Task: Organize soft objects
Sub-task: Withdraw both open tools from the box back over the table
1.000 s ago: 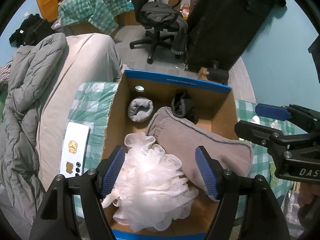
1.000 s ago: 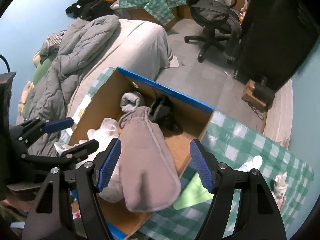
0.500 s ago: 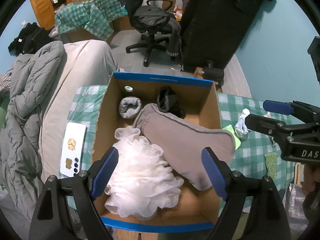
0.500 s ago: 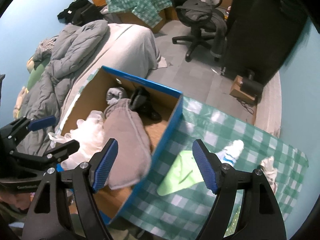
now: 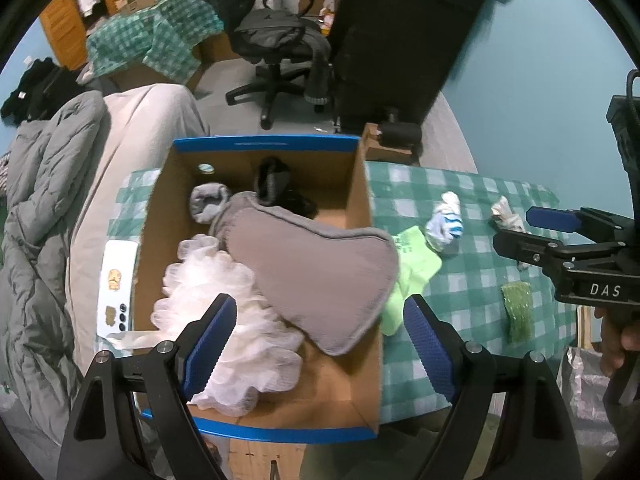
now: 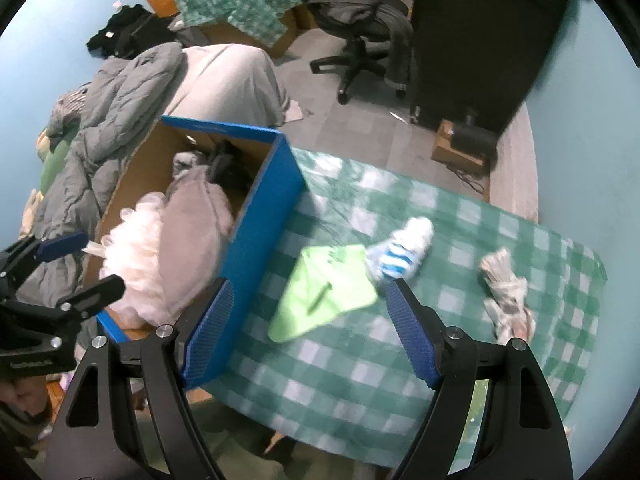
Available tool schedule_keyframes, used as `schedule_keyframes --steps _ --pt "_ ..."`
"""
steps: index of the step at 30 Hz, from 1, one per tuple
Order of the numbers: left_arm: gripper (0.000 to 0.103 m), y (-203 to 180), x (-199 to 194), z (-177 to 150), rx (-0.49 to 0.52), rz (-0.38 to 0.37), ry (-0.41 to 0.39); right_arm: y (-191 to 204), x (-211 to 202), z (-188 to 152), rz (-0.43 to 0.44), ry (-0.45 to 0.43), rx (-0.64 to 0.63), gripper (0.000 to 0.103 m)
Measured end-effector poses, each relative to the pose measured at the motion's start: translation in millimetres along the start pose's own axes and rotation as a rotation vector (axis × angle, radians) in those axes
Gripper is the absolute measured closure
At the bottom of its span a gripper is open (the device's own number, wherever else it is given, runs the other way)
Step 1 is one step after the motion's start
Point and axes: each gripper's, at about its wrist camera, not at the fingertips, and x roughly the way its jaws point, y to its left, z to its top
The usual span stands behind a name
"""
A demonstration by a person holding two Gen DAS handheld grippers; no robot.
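While looking down from the left wrist, full box [image 5: 362, 216] interior shown: white loofah [image 5: 224, 312], grey pillow [image 5: 316, 272], rolled grey sock [image 5: 208, 204]. From the right wrist, mostly the blue outer wall instead, plus checkered cloth [image 6: 400, 360]. Left gripper [image 5: 316, 352] spread wide, empty, lower centre, over the loofah. Right gripper [image 6: 310, 332] likewise wide, empty, green cloth [image 6: 324, 292] between its fingers, striped sock [image 6: 400, 252] just above.
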Motion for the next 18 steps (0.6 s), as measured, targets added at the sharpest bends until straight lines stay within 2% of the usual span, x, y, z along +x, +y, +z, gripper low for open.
schedule_keyframes --steps 6,18 --pt "0.016 -29 4 -3 0.048 -0.012 0.018 -32 -8 -22 -0.035 0.024 0.056 0.024" --pt "0.016 -80 14 -6 0.136 -0.031 0.038 -90 -23 -62 -0.041 0.022 0.157 0.024"
